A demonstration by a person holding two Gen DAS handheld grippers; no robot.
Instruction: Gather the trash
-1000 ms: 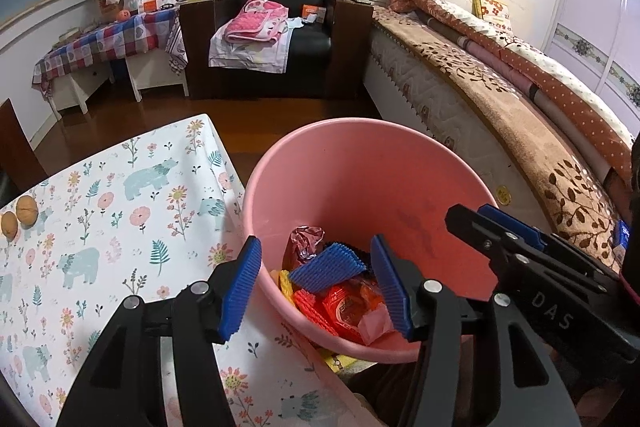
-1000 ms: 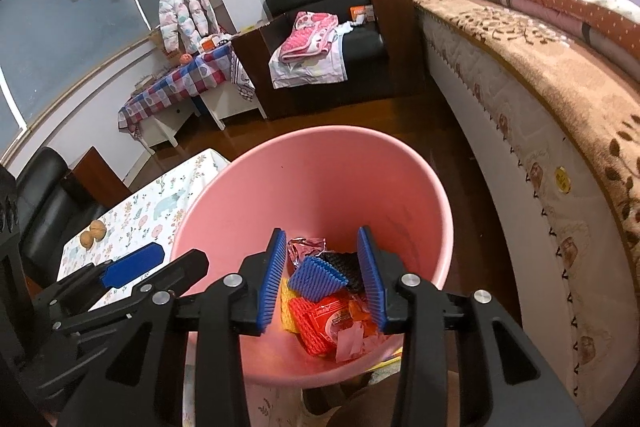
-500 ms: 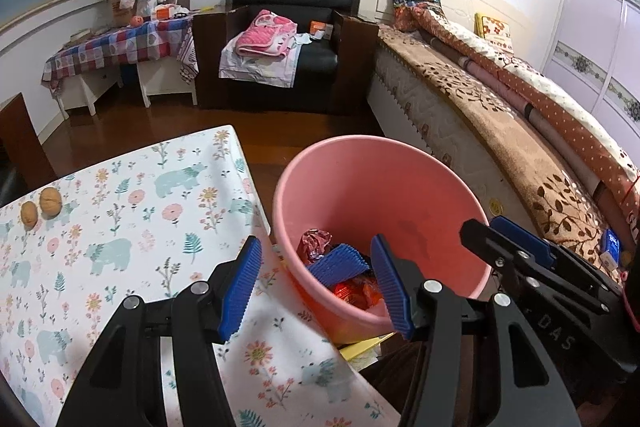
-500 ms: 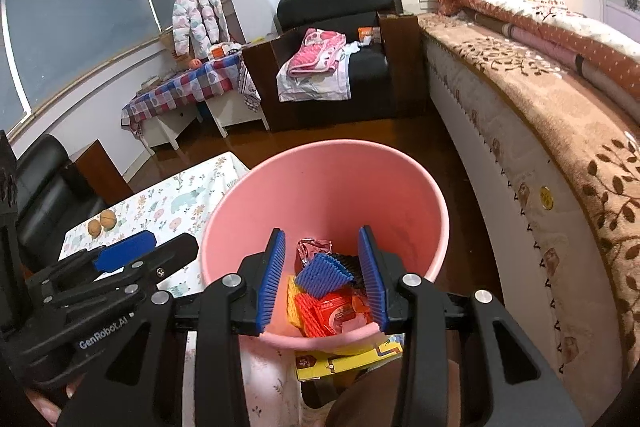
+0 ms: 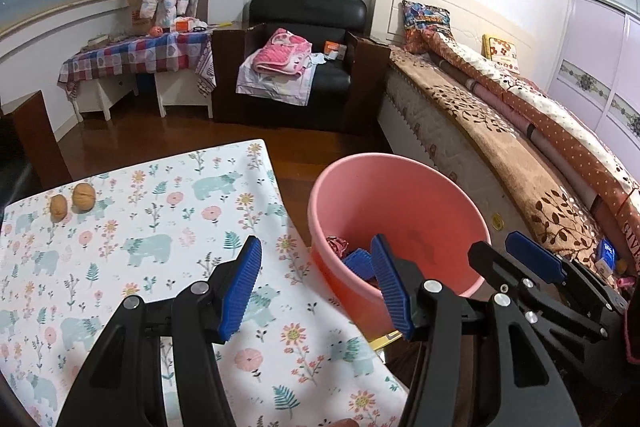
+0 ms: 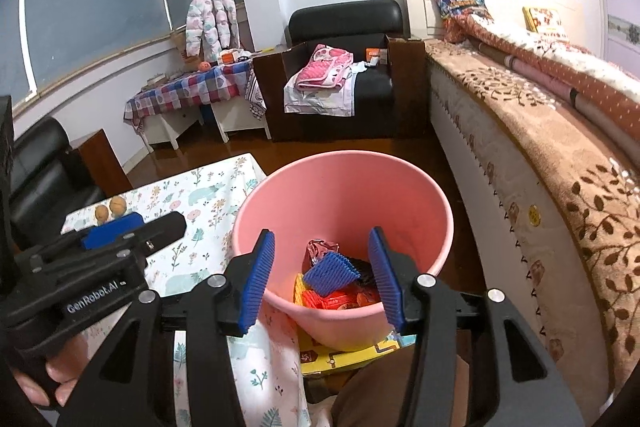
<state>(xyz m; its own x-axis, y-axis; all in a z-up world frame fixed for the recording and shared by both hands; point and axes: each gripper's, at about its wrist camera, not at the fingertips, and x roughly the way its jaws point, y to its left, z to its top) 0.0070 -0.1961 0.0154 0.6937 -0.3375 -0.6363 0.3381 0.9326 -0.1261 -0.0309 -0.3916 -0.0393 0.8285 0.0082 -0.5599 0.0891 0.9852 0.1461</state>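
- Your right tool [image 6: 322, 277] is spreading its blue pads at this moment, wider than they stood a second ago, and nothing is between them. Your left tool [image 5: 318, 285] is spread as well and carries nothing.
- Since a second ago both tools have drawn back and up from the pink bin [image 6: 404, 187]. Then the bin filled each view; now its whole rim shows and more of the flowered worktop [image 5: 132, 227] is in sight.
- My reading: the last piece has been let go into the bin, and you are backing off to look for the next one.
- The collected trash [image 6: 336, 285] lies at the bottom of the bin: red and orange wrappers, a crumpled foil piece and a ribbed blue piece on top. In the right wrist view it sits between the pads but well below them, at 12 o'clock from the tool.
- In the left wrist view the bin [image 5: 400, 195] stands at about 1 o'clock from the left tool, just beside the worktop's edge.
- Two walnuts [image 5: 74, 201] lie at 10 o'clock on the worktop's far side, well apart from both tools. Whether they count as trash I cannot tell.
- A yellow printed box [image 6: 352, 357] shows beneath the bin, near the worktop's edge.
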